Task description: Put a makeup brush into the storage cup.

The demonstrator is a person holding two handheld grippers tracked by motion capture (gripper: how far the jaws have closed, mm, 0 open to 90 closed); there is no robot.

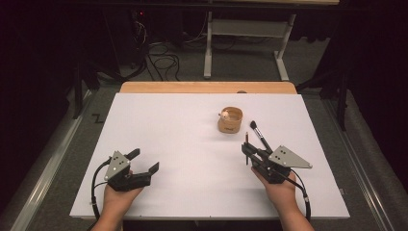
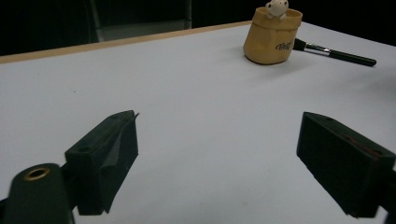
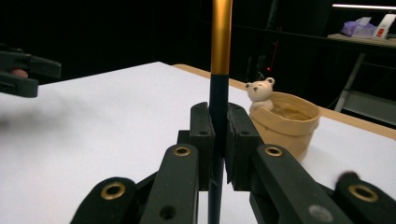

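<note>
While right fingers clamp pen upright near cup, keep vertical, centre over rim, lower, release. Left fingers wide, empty. Brush on bench.

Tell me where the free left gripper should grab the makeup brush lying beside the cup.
Probably mid-handle on the makeup brush, coming from above with the left gripper jaws straddling it crosswise: it lies flat, thin, its bristle end near the cup.
</note>
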